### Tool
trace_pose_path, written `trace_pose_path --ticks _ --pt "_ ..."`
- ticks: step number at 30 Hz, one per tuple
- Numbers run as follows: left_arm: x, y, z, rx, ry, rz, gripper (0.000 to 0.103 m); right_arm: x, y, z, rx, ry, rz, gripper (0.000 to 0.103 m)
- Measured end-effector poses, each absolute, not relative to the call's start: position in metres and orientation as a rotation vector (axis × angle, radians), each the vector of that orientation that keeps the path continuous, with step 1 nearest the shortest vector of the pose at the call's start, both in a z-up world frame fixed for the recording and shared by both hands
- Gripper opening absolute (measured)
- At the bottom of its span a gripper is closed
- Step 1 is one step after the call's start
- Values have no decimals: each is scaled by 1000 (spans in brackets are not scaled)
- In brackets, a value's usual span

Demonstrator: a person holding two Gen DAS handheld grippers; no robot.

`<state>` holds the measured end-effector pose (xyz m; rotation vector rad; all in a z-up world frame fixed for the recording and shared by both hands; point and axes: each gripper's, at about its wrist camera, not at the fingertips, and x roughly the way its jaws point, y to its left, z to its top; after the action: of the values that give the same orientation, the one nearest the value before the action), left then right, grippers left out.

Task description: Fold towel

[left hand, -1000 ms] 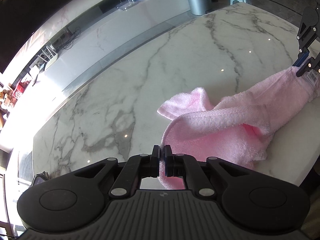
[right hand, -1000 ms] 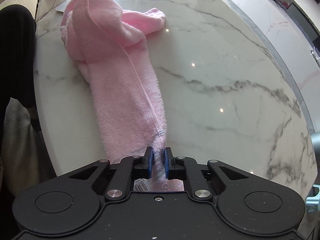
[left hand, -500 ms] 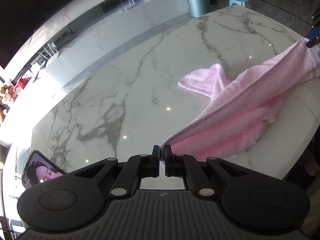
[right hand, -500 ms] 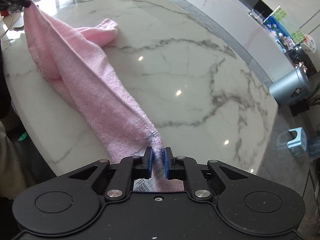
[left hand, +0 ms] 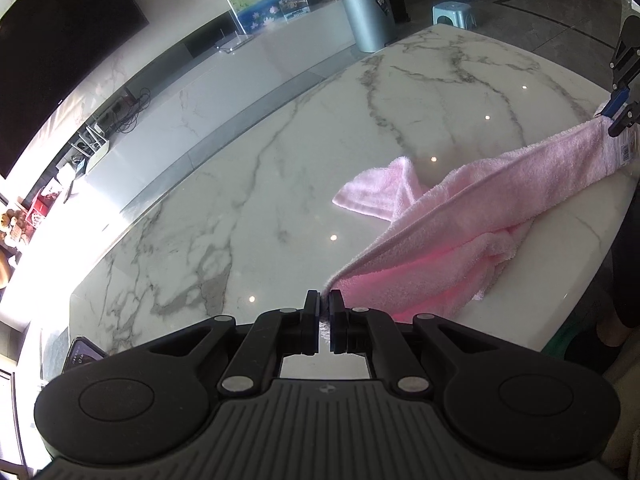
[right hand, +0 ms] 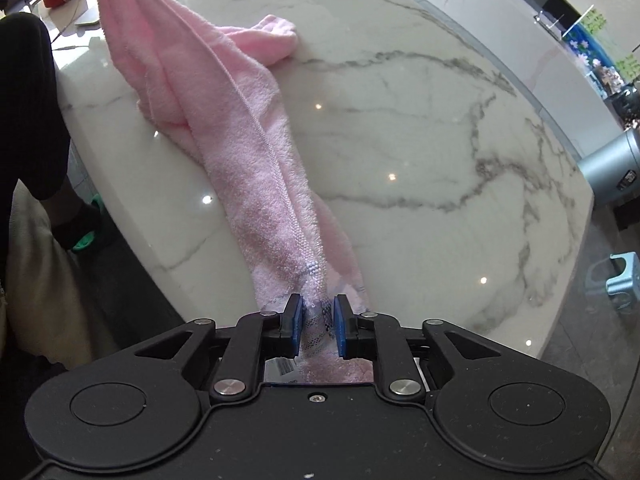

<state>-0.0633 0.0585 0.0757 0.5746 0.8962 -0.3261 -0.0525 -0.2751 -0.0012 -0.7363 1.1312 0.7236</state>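
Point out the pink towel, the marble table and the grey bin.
pink towel [right hand: 256, 160]: right wrist view, on its stretched middle span.
marble table [left hand: 280, 160]: left wrist view, on bare top left of the towel.
grey bin [left hand: 366, 16]: left wrist view, on its side wall.

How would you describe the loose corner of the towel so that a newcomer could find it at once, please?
Start at the white grey-veined marble table. A fluffy pink terry towel stretches across its near edge between the left gripper and right gripper. The loose corner is the one flat flap lying on the marble, held by neither.
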Motion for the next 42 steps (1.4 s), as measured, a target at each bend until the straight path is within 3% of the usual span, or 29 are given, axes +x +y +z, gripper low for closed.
trace_pose_path --ticks 4,12,13,14,16,20,33,42 --pt "-66 58 74 568 899 -328 3 -61 -265 -4 -756 1126 781 35" --pt "-69 58 75 566 898 -337 3 -52 -239 -24 -784 1158 778 35" --pt "-69 59 75 563 898 -335 3 -50 -239 -26 -784 1171 769 31" --pt "-69 60 75 561 898 -334 3 -49 -239 -29 -783 1183 762 19" --pt "-69 62 75 556 899 -331 3 -48 -240 -31 -779 1198 755 5" --pt "-68 66 73 554 904 -322 3 -52 -245 -24 -787 1172 737 3" --pt "-65 60 100 566 831 -304 3 -43 -281 78 -740 908 478 2" --pt "-58 45 161 632 687 -263 3 -46 -284 164 -784 712 368 2"
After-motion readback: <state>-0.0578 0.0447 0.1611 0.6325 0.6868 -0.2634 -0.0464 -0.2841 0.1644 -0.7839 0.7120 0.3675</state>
